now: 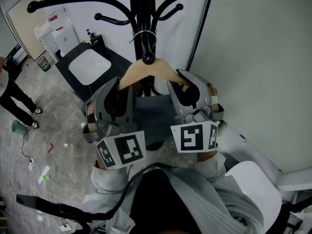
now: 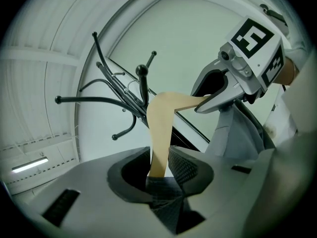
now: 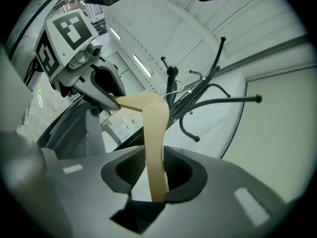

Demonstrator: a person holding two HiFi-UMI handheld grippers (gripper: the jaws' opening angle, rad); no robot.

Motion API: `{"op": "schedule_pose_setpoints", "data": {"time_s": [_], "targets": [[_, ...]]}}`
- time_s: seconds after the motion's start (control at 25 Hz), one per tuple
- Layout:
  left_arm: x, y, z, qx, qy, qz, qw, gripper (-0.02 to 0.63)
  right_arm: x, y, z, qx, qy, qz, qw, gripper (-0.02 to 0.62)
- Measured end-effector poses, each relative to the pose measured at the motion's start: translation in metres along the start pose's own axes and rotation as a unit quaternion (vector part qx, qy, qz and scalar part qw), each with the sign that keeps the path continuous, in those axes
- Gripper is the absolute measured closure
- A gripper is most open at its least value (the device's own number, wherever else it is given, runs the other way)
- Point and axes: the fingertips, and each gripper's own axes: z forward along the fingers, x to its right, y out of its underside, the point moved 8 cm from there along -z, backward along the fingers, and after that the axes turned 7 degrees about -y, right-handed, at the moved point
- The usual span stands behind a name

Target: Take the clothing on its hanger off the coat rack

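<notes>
A pale wooden hanger (image 1: 146, 69) hangs by its hook from the black coat rack (image 1: 142, 13), carrying a dark grey garment (image 1: 148, 113). My left gripper (image 1: 117, 89) is shut on the hanger's left arm, and my right gripper (image 1: 183, 84) is shut on its right arm. In the left gripper view the wooden arm (image 2: 159, 133) runs up from between the jaws of the left gripper (image 2: 159, 170), with grey cloth (image 2: 161, 190) bunched at their base. In the right gripper view the other arm (image 3: 153, 143) stands in the jaws of the right gripper (image 3: 156, 182).
The rack's curved hooks (image 1: 68, 1) spread overhead. A black table with a white tray (image 1: 88, 65) stands behind the rack. A white chair (image 1: 253, 189) is at the lower right. A person (image 1: 14, 101) stands at the far left, and cables lie on the floor.
</notes>
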Motion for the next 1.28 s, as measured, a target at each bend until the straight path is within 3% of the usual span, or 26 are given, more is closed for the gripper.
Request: {"op": "schedule_pose_setpoints", "data": {"time_s": [0.24,0.48,0.76,1.28], "targets": [[-0.004,-0.03,-0.017,0.043,0.004,0.005,0.9991,0.492,0.014,-0.013,-0.034,-0.005,0.034,-0.007,0.999,0.487],[0.015,-0.056,-0.019,0.082,0.045,-0.001,0.9956,0.492,0.022,-0.003,-0.074,-0.046,0.075,-0.003,0.996,0.488],[0.062,-0.088,-0.021,0.124,0.108,-0.015,0.9863,0.492,0.03,0.023,-0.129,-0.119,0.116,0.006,0.986,0.488],[0.155,-0.115,-0.008,0.155,0.197,-0.035,0.9675,0.497,0.031,0.084,-0.188,-0.227,0.157,0.002,0.961,0.488]]}}
